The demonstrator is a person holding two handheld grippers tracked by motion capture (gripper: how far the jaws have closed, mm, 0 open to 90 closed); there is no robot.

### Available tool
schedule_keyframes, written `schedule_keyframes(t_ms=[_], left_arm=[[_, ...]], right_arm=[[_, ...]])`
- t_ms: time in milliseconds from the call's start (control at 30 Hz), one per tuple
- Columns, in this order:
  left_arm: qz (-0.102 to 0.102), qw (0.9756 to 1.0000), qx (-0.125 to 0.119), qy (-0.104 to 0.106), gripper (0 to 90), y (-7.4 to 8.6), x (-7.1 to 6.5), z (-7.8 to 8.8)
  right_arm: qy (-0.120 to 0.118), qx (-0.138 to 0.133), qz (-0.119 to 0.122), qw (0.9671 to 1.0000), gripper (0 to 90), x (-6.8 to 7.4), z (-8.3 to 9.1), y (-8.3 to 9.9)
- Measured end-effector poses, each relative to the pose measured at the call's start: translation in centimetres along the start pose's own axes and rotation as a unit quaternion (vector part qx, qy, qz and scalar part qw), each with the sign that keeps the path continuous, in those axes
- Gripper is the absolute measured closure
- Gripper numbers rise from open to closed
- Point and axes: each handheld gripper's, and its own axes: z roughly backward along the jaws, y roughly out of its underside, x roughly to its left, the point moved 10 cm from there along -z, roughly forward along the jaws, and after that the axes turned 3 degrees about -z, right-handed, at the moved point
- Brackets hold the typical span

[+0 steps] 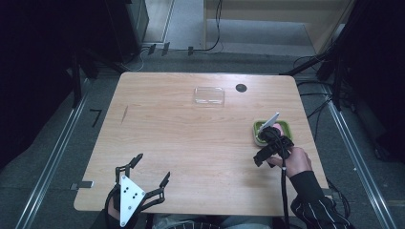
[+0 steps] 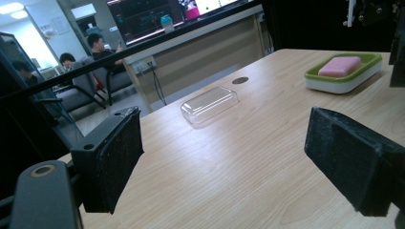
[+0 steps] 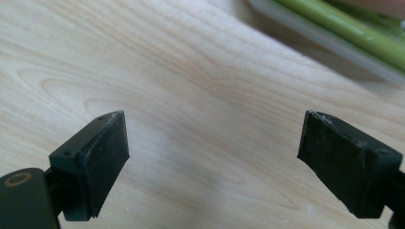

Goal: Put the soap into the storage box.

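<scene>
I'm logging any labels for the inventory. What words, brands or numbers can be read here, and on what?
None can be read.
Soap dish, pink soap and clear lid: no print shows.
Screens behind the counter, left gripper view: coloured content, too small and blurred to read.
Grey plate on the left gripper: dark holes, no lettering.

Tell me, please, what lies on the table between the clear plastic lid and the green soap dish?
Nothing: in the left gripper view, bare wood runs from the clear lid to the soap dish. The high view agrees; the dark round spot sits off that line.
</scene>
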Motion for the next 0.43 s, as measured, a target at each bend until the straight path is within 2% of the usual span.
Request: schedule_keyframes(t_ms=[167,433], left_arm=[[0.000,1.0000,0.000,0.000,13.1,0.0,0.0,0.0],[0.002,1.0000,-0.001,0.000,13.1,-0.1,0.0,-0.1]], right_arm=[[0.001,0.000,0.014,0.9999,10.7,1.0,-0.2,0.6],[0.002,-0.001,0.031,0.9995,11.2,1.7,-0.6,1.4]])
